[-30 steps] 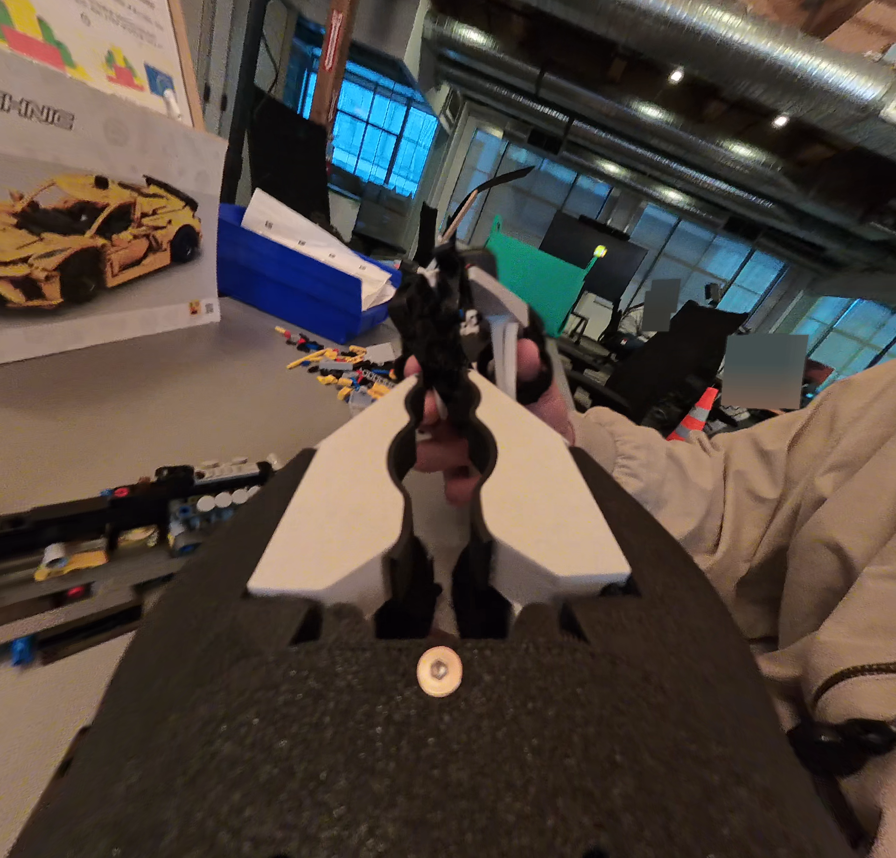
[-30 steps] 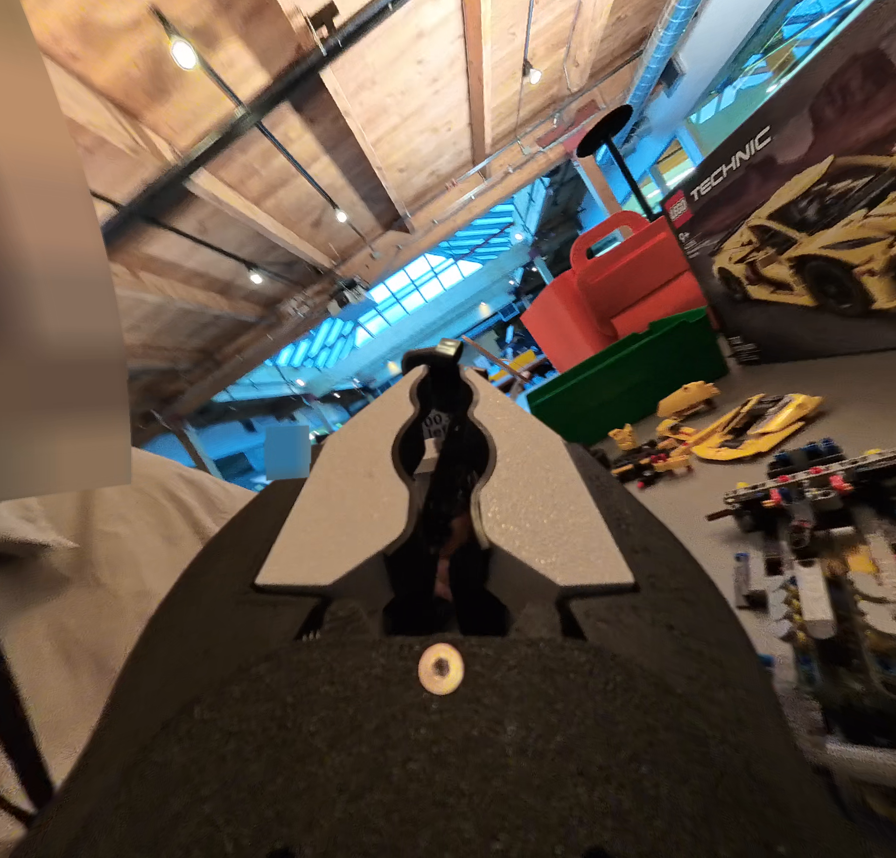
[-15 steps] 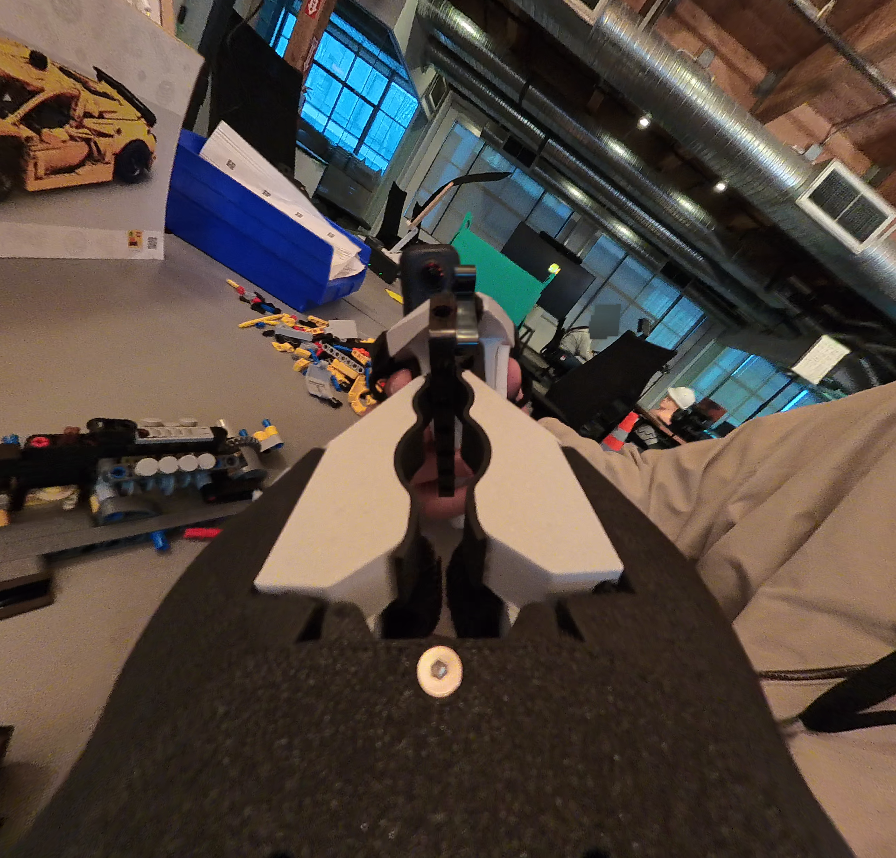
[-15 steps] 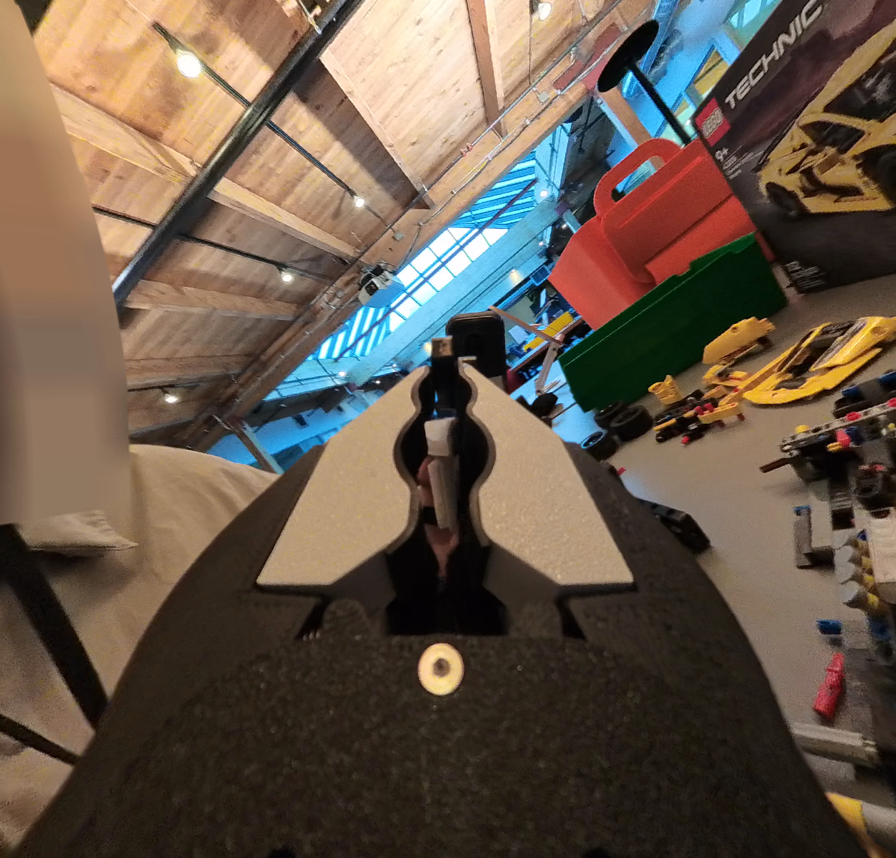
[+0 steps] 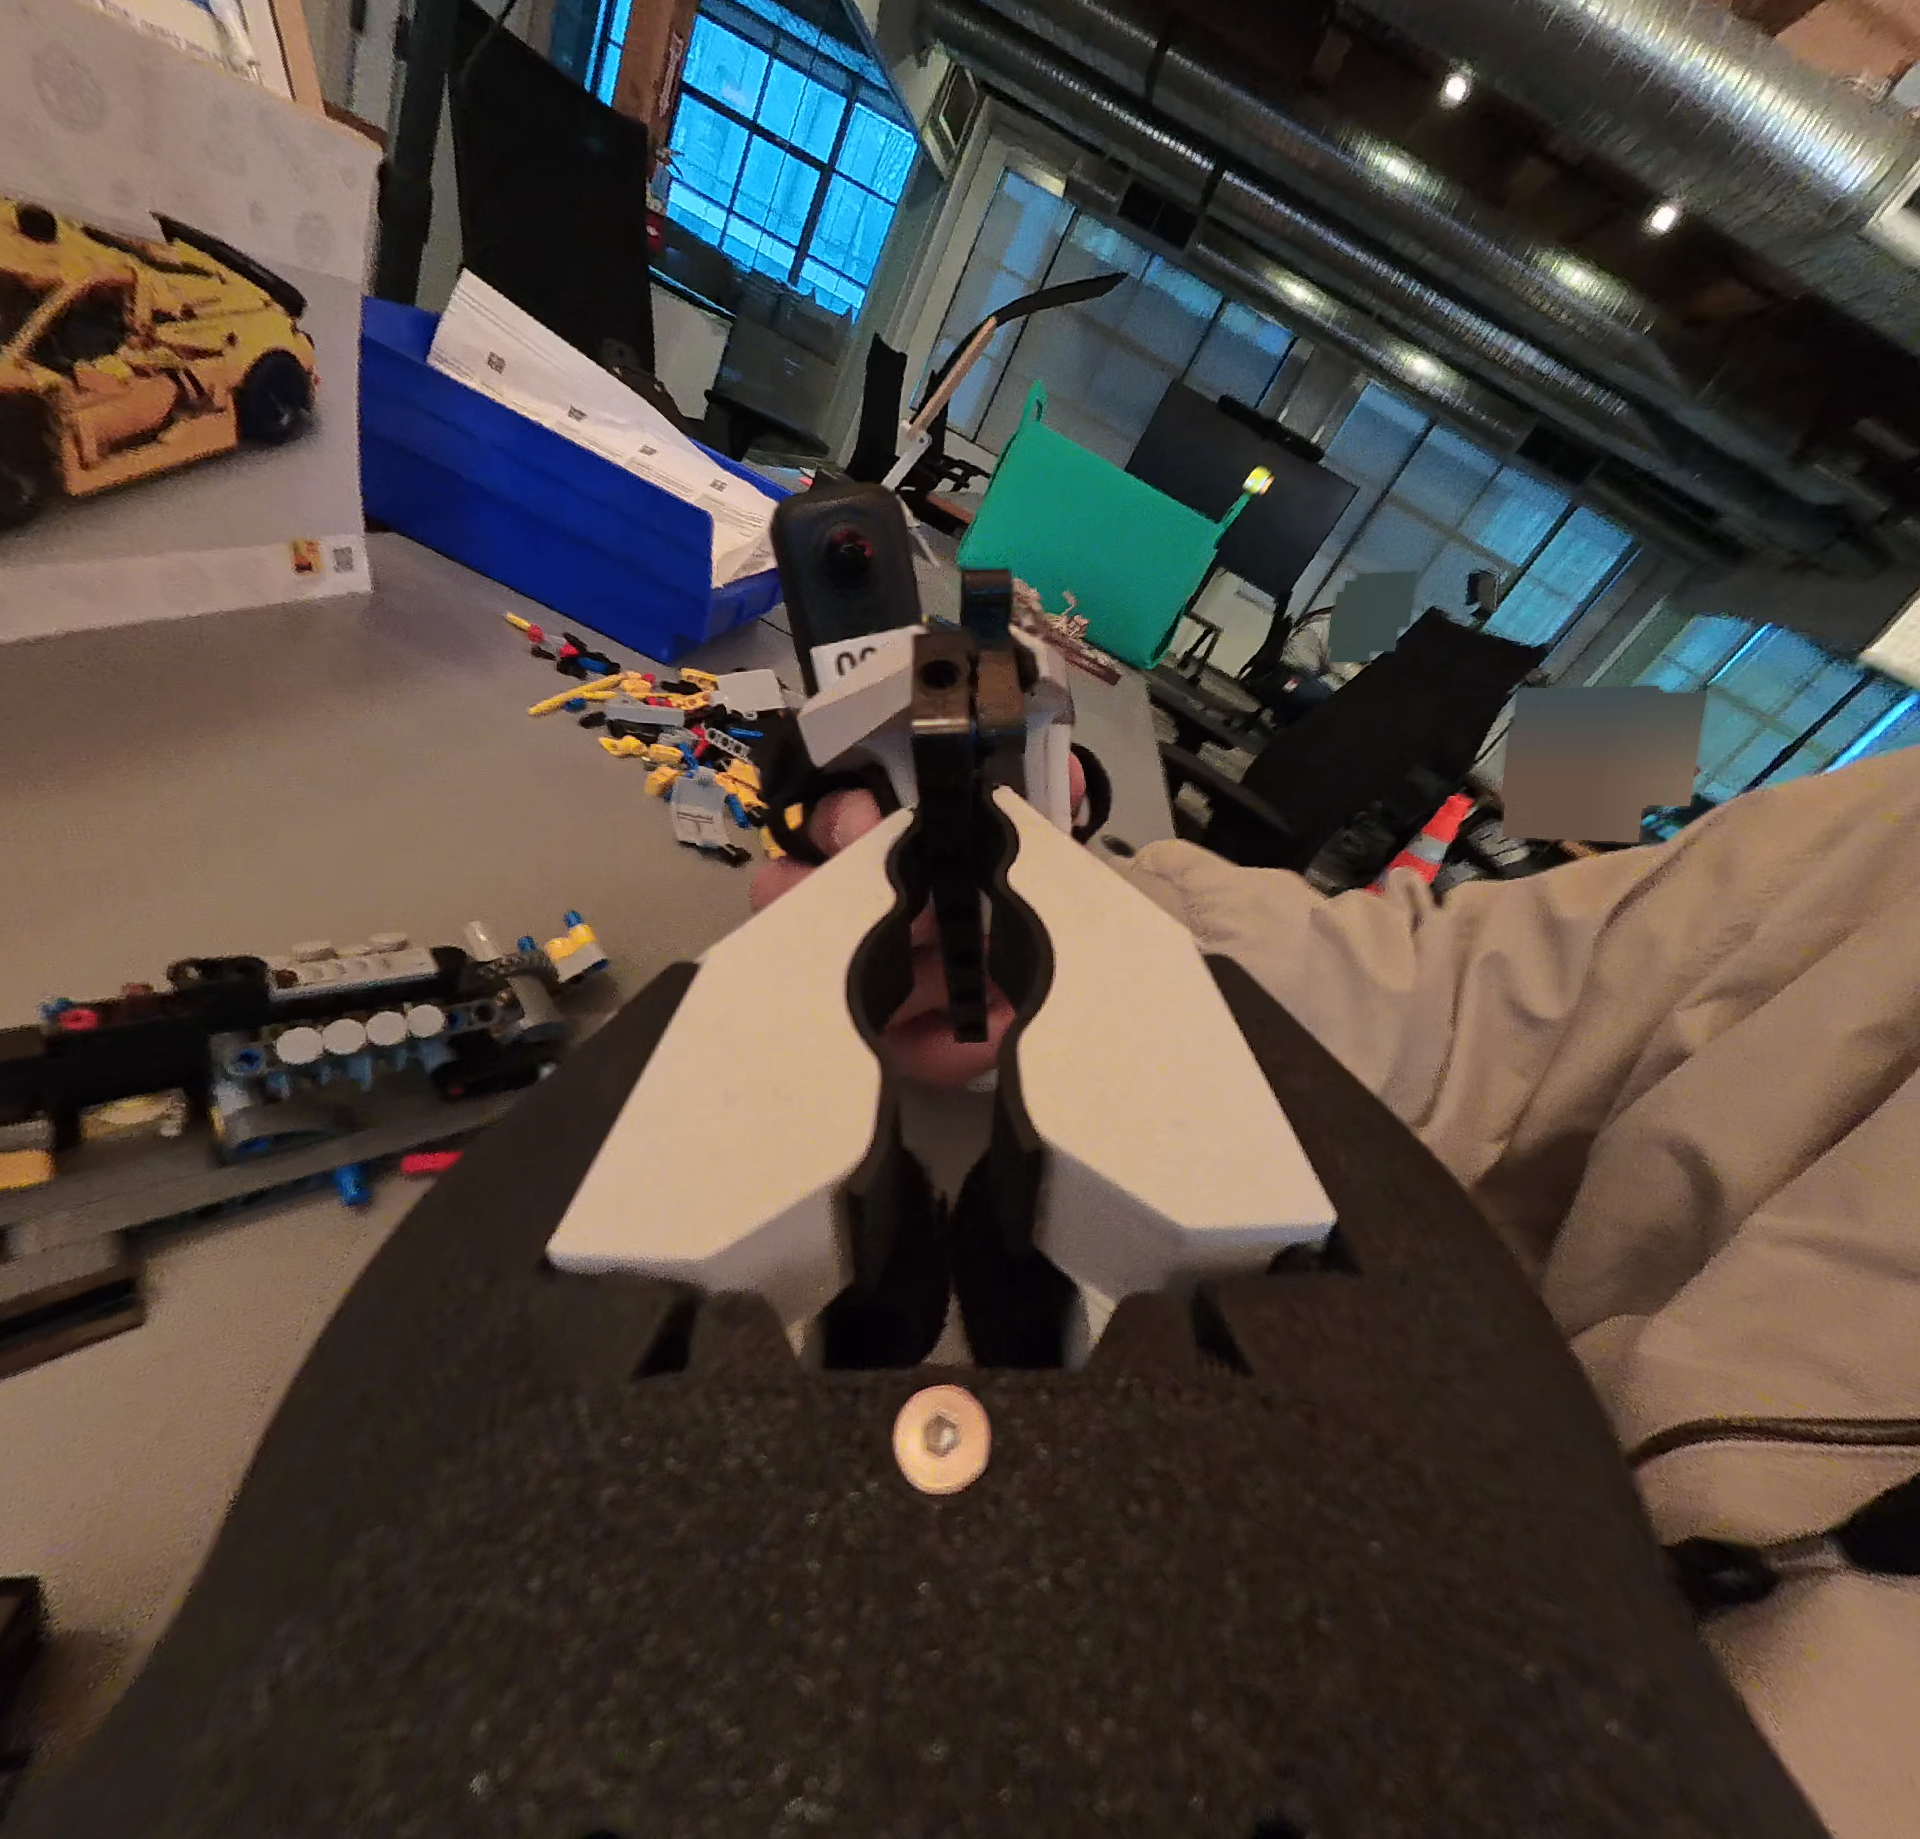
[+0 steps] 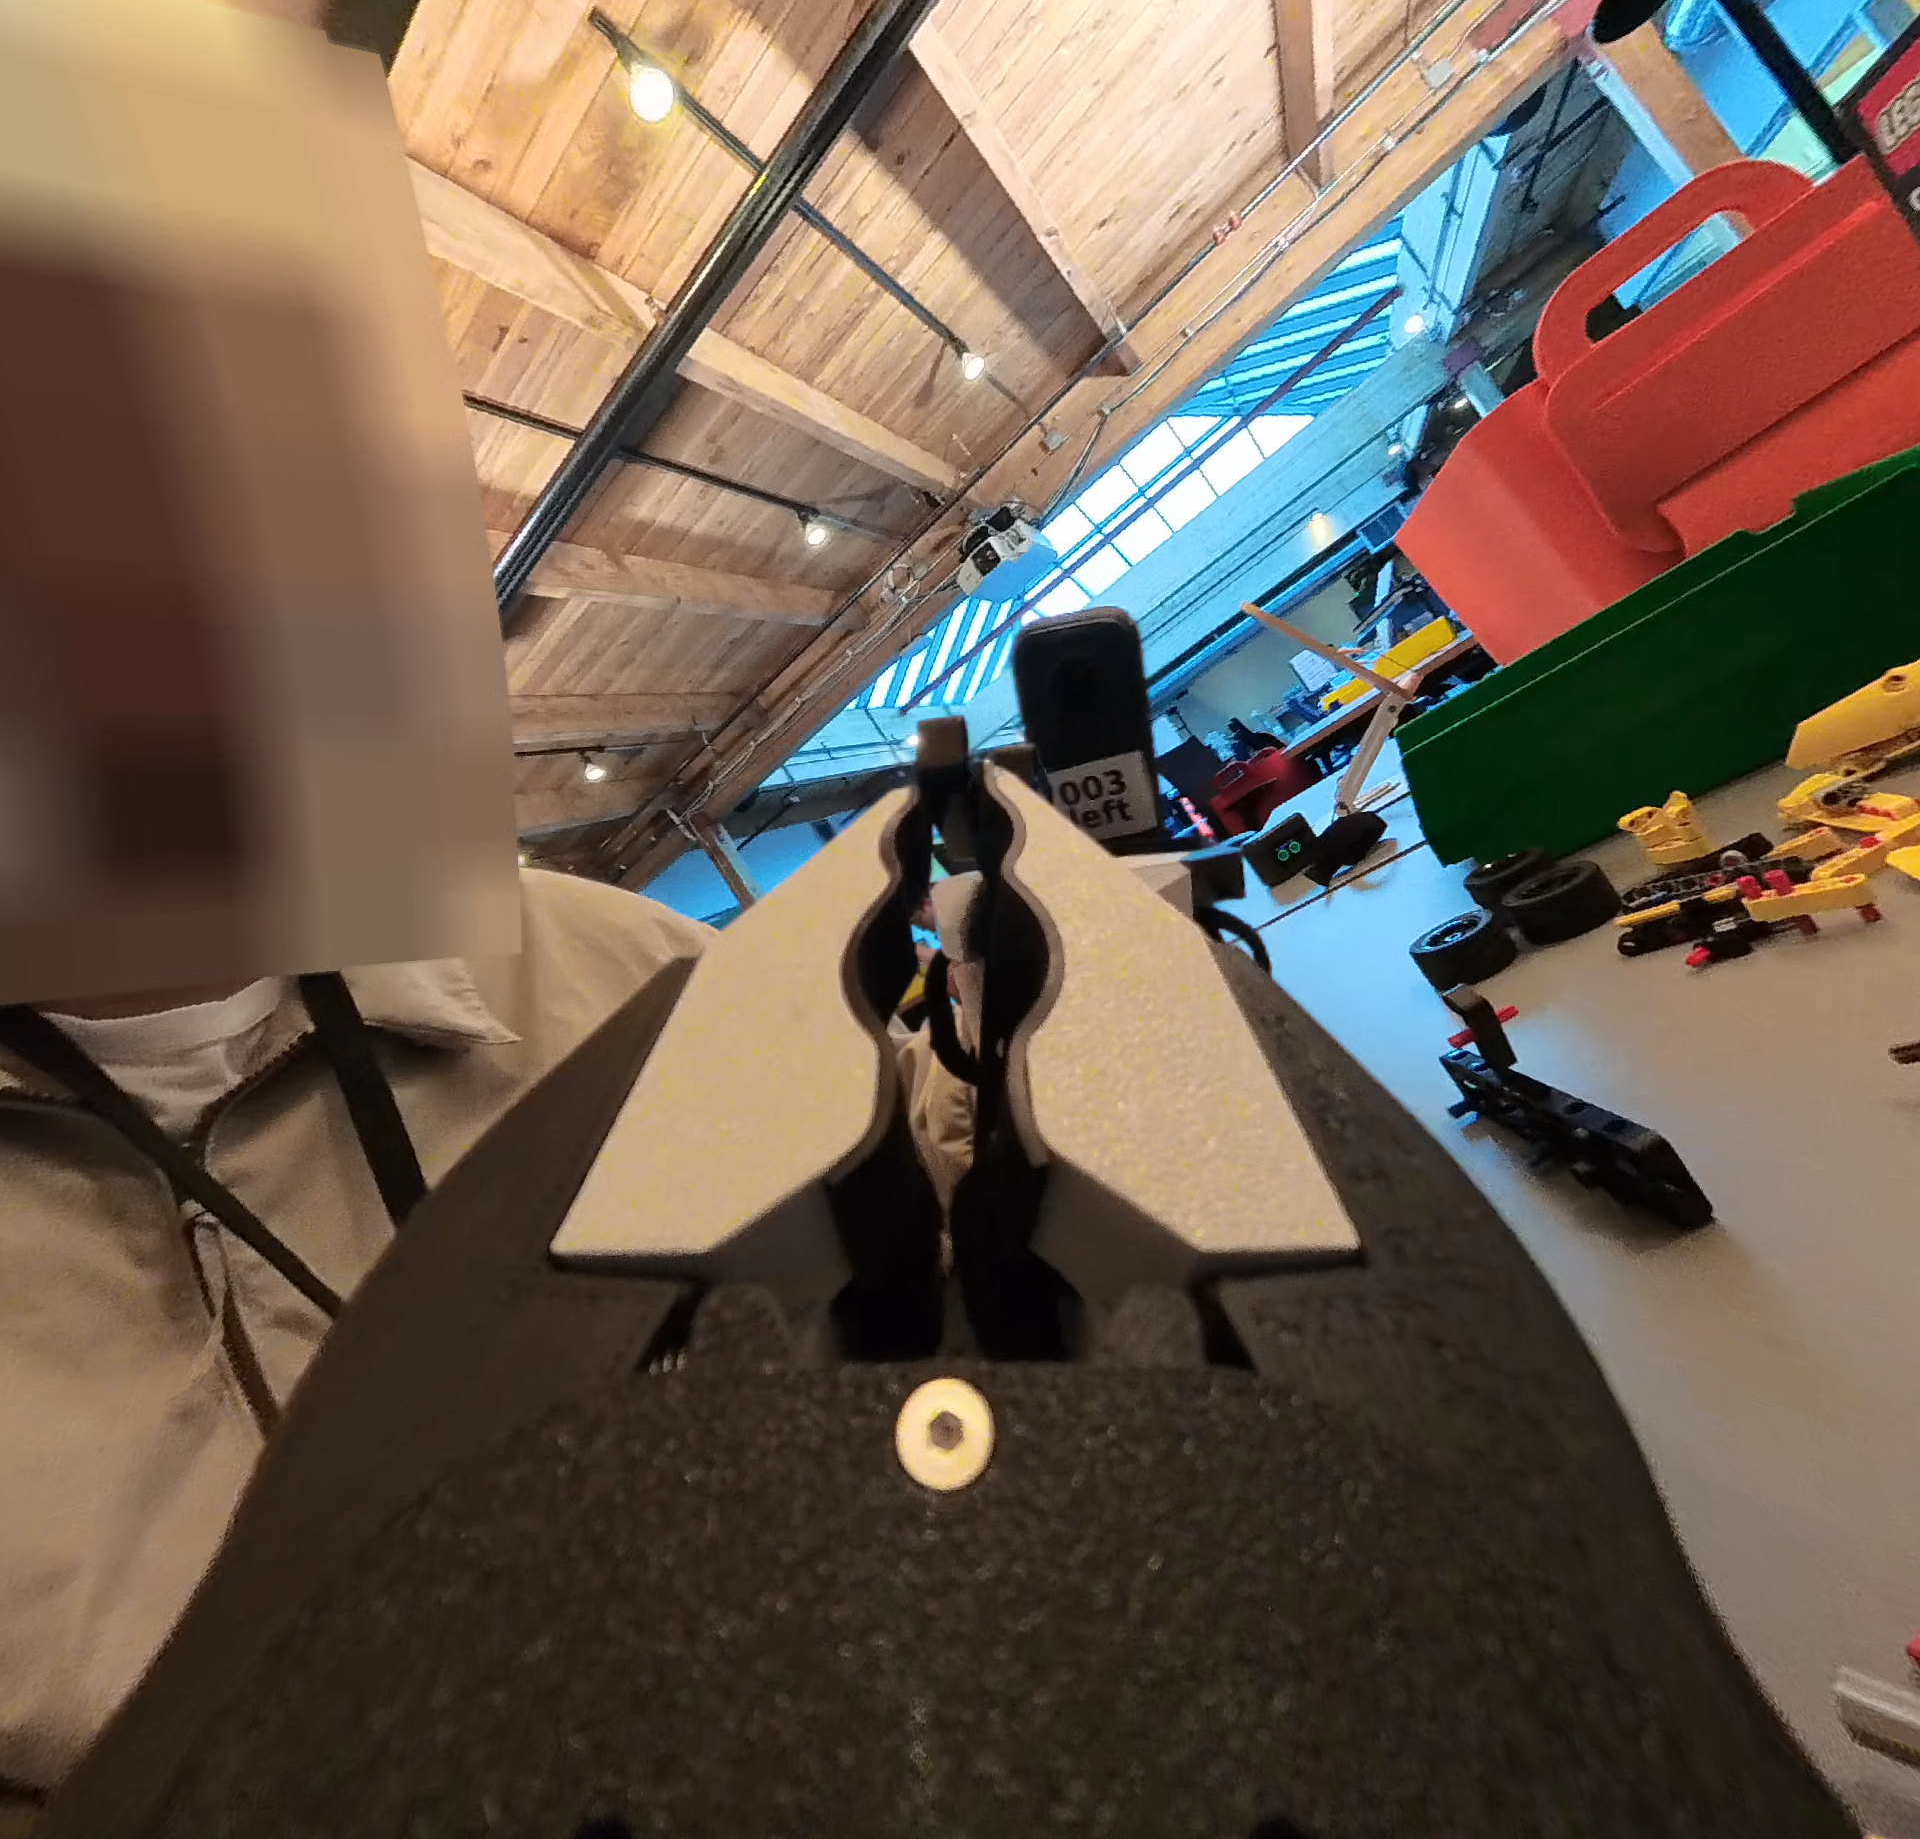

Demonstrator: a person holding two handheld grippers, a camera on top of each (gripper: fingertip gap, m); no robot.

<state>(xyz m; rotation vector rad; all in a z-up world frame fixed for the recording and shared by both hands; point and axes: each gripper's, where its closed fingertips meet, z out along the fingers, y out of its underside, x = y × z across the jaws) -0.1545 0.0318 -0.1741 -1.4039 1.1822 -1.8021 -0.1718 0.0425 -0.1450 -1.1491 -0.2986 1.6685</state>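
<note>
My left gripper point(image 5: 954, 802) is shut on a thin black beam point(image 5: 961, 916) that stands edge-on between its white fingers point(image 5: 790, 1041). The beam's top meets a dark grey block with a hole point(image 5: 940, 683). The right gripper point(image 5: 935, 740) faces it tip to tip, with a hand behind it. In the right wrist view my right gripper point(image 6: 951, 787) is shut on a thin black part point(image 6: 982, 958) with a brownish tip point(image 6: 940, 740). The left gripper's black camera point(image 6: 1081, 688) rises just behind. Both are held in the air above a grey table point(image 5: 260, 802).
A part-built black and grey chassis point(image 5: 312, 1041), loose small parts point(image 5: 675, 740), a blue bin point(image 5: 540, 501) and a box picturing a yellow car point(image 5: 156, 387) lie left. Black wheels point(image 6: 1538, 906), yellow parts point(image 6: 1818, 854), a black beam point(image 6: 1579, 1135), a green bin point(image 6: 1662, 729) and a red case point(image 6: 1662, 418) lie right. A beige sleeve point(image 5: 1558, 1062) is close. Less than 4 cm separates the two grippers' tips. My left gripper's tips are some 35 cm from the yellow car point(image 5: 156, 387).
Both grippers have stayed shut and tip to tip. The right view has swung towards the person's chest. The left gripper's camera now stands above the right gripper's fingertips in that view.
</note>
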